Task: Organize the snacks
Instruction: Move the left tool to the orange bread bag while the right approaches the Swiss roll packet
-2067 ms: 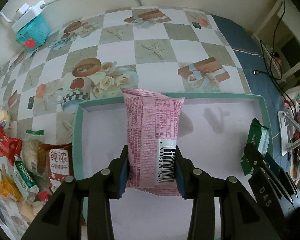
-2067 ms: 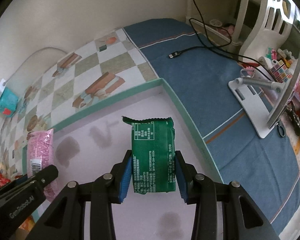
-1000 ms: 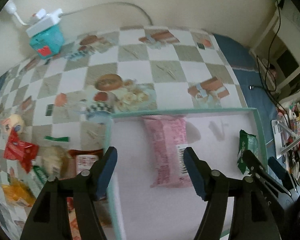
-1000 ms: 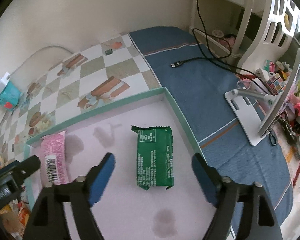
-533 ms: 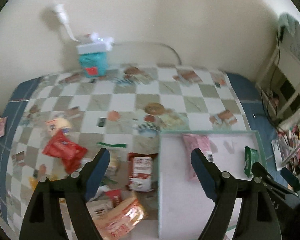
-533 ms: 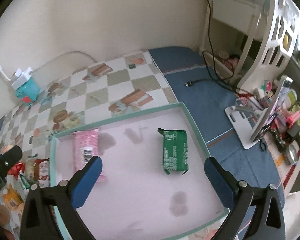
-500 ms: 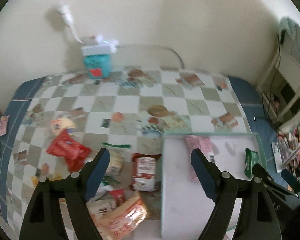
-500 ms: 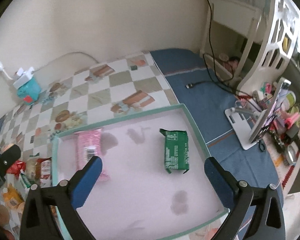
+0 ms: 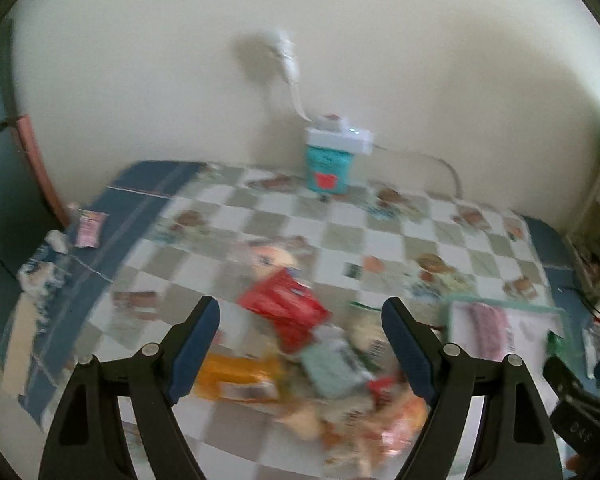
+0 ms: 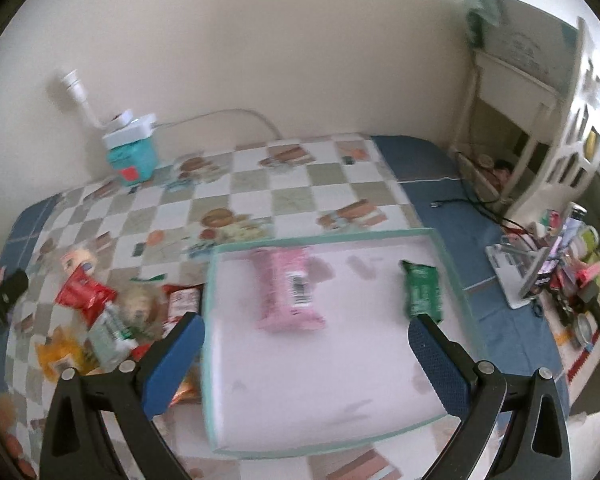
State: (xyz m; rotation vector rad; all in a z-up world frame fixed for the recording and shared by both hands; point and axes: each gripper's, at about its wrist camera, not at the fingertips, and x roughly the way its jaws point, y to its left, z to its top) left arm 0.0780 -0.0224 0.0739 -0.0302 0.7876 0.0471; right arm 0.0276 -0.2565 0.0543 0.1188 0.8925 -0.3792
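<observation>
Both tools gape empty: left tool above snack pile, right tool above tray

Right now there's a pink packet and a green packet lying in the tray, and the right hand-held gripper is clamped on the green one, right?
Not quite. The pink packet and green packet do lie in the tray, but the right hand-held gripper is open and holds nothing; the green packet lies free. The right wrist view shows it.
</observation>
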